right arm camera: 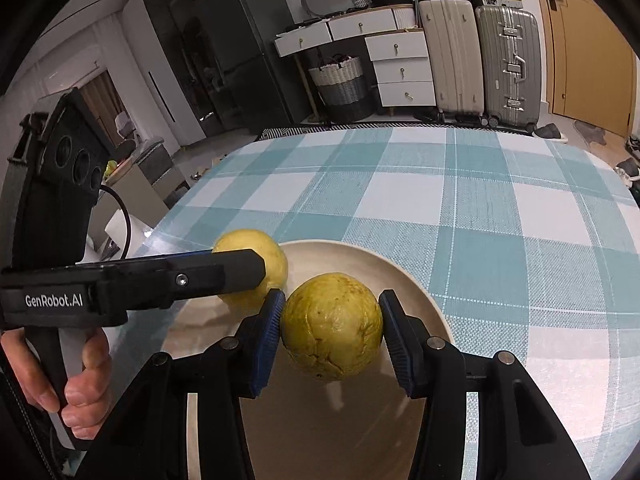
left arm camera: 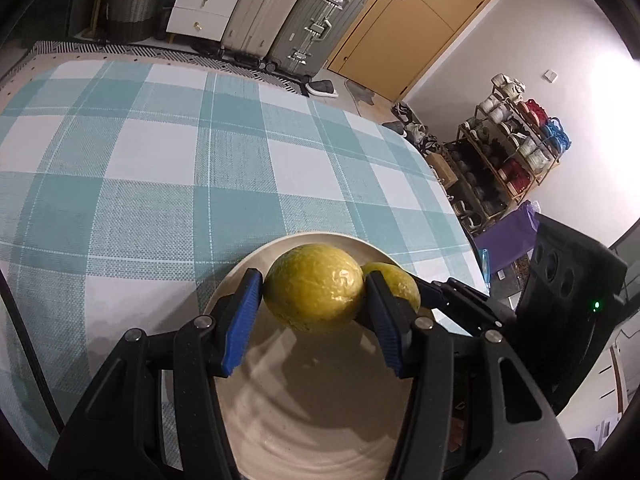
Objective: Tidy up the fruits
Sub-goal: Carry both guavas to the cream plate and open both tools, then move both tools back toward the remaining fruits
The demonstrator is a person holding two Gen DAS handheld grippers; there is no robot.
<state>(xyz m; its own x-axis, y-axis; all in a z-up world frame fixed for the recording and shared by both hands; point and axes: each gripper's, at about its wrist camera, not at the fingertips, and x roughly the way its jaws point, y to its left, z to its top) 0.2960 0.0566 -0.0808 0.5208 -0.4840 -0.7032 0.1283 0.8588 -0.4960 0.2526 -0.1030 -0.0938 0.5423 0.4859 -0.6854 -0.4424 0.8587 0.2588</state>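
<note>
low in the centre of the left wrist view, the left gripper (left arm camera: 314, 294) clamps a yellow-green fruit (left arm camera: 314, 288) between its blue pads over a cream plate (left arm camera: 320, 408) on the checked tablecloth (left arm camera: 140, 168). low in the centre of the right wrist view, the right gripper (right arm camera: 331, 320) grips a second fruit (right arm camera: 332, 326) the same way, above that plate.

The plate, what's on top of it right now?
Above the beige plate, two yellow-green fruits, each clamped in a hand-held gripper. Whether either touches the plate is hidden.
</note>
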